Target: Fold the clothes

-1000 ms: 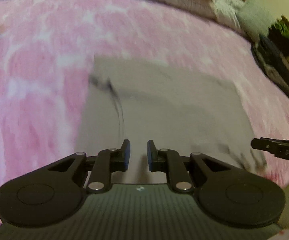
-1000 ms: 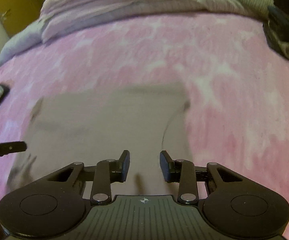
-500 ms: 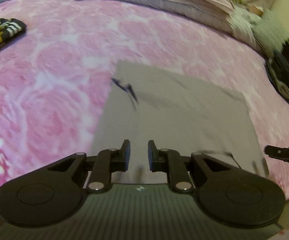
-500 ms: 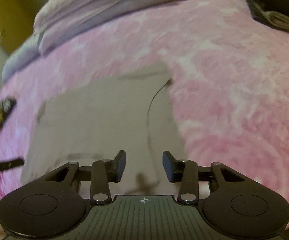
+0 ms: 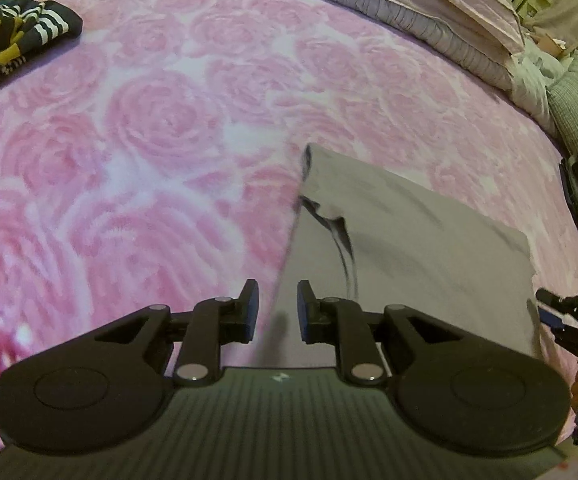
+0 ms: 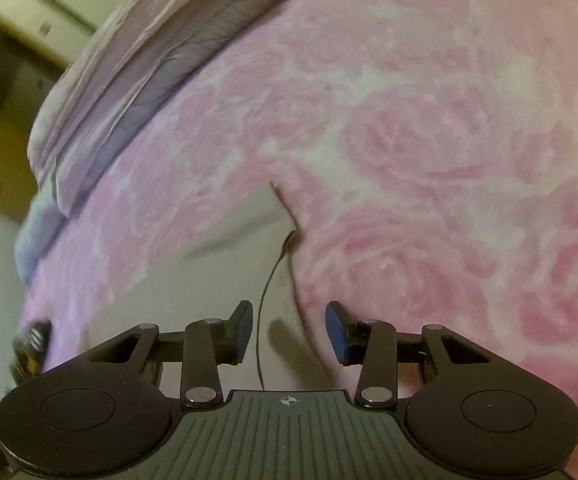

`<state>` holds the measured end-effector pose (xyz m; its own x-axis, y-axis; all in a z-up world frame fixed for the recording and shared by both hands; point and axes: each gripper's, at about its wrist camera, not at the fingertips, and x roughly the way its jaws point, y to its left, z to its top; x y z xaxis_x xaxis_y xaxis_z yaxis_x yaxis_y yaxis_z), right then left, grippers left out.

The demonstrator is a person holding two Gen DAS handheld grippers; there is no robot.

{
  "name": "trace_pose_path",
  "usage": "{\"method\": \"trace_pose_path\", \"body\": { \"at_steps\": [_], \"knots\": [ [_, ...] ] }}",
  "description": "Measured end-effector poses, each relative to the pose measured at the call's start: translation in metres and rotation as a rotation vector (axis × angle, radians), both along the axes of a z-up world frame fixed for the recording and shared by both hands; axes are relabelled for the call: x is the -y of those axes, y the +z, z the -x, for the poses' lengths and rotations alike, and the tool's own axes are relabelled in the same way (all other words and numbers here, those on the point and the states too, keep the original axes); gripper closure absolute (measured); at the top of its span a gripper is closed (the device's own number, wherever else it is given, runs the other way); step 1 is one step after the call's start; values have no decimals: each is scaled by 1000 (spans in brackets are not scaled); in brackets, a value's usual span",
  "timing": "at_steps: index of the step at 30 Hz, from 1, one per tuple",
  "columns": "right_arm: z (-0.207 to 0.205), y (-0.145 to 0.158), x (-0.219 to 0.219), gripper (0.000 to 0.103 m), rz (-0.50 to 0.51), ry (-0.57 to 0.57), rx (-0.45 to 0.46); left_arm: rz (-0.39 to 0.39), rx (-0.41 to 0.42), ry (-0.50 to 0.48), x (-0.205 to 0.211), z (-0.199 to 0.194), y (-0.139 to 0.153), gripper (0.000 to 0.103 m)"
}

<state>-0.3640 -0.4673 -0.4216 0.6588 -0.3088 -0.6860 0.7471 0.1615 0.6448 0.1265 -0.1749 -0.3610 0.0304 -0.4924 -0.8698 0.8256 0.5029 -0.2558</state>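
Grey garment [image 5: 409, 256] lies flat on bed [image 5: 161, 128], soft and limp, likely best pinched at side edges running between open, empty left gripper [image 5: 277, 312] and right gripper [image 6: 287, 332] jaws.

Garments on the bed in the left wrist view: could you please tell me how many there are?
2. A grey garment lies flat ahead of the left gripper; a dark striped garment sits crumpled at the far left. The dark items at the right edge are unclear.

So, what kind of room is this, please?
Most likely a bedroom. A pink rose-patterned bedspread covers a wide bed, lilac pillows are stacked at its far end, and a grey garment lies flat on the bedspread.
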Motion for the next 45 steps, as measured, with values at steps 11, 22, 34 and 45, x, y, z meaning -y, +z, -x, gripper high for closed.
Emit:
{"method": "trace_pose_path", "body": {
  "at_steps": [11,22,34,45],
  "knots": [
    [-8,-18,27,90,-26,5,115,-53,-51,4,6,-52,-13,88],
    [-135,69,-29,103,310,74,-514,-70,-84,12,3,-72,-16,88],
    [-348,38,-189,93,555,594,-759,-87,-145,12,-13,-120,-22,88],
    [-236,90,-173,77,348,305,-566,-107,-154,-63,-40,-124,-29,88]
  ]
}}
